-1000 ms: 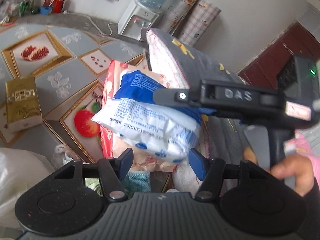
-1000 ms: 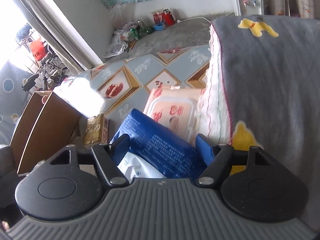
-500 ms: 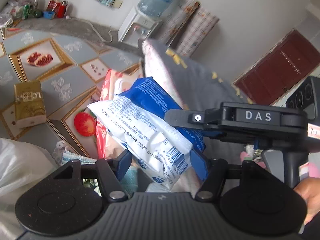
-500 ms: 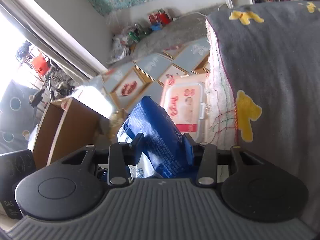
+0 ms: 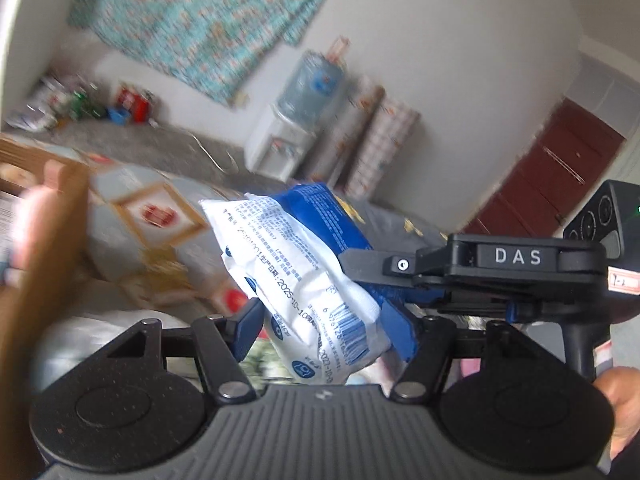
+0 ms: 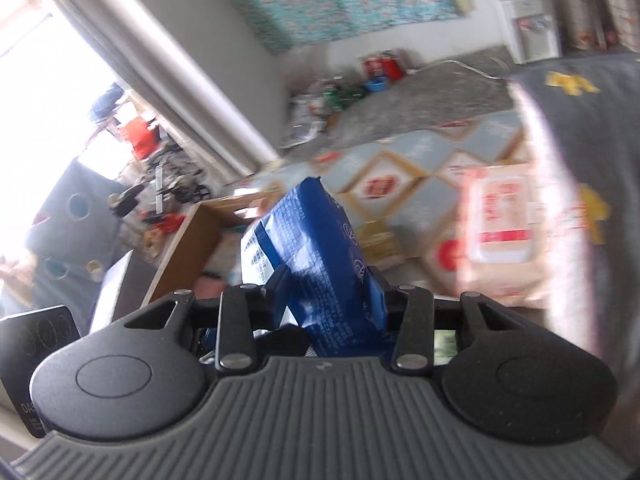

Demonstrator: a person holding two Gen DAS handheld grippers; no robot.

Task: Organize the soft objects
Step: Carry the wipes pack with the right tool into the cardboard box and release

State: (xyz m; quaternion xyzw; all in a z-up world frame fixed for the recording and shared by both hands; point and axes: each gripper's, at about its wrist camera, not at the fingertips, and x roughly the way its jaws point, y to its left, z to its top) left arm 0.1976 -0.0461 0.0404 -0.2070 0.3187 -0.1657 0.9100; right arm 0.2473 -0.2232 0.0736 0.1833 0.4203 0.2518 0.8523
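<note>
**Blue-and-white packet held up between both grippers**

The grey blanket [image 6: 608, 128] lies at the right, the pink wipes pack [image 6: 504, 232] just beside it. The blue-and-white packet [image 5: 304, 280] hangs above the patterned bench [image 6: 420, 168] — the right gripper [image 6: 328, 292] clamps its blue end, fingers narrowed; the left gripper [image 5: 326, 328] brackets its white end half-open, contact unclear.

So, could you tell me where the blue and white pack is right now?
The blue and white pack is off the floor, between the fingers of both the left gripper and right gripper, left of the pink pack.
</note>
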